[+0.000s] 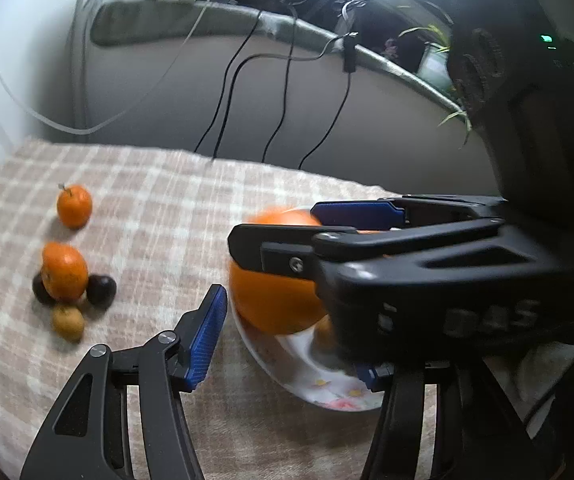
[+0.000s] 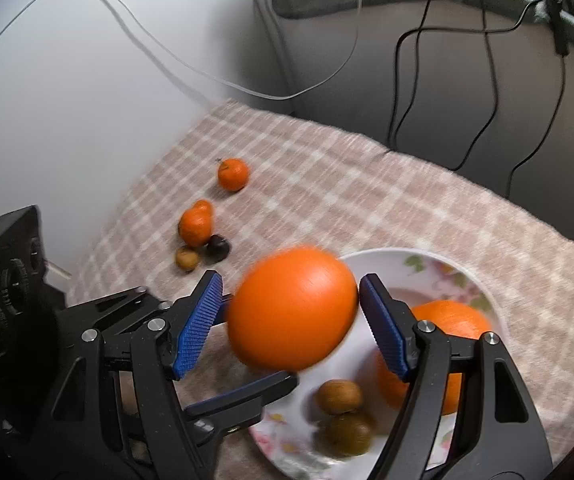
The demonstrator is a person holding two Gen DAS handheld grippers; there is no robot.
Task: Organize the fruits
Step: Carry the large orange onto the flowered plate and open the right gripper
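Checked cloth [image 2: 367, 184] bears a plate [image 2: 483, 280], half hidden behind the blurred orange [image 2: 293, 312] between the right gripper's [image 2: 289, 320] parted fingers; the left gripper [image 1: 287, 344] gapes empty.

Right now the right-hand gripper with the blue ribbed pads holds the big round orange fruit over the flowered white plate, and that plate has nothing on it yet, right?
Not quite. The right gripper does hold the big round orange fruit over the flowered white plate, but the plate is not bare: the right wrist view shows another large orange and two small brownish fruits already on it.
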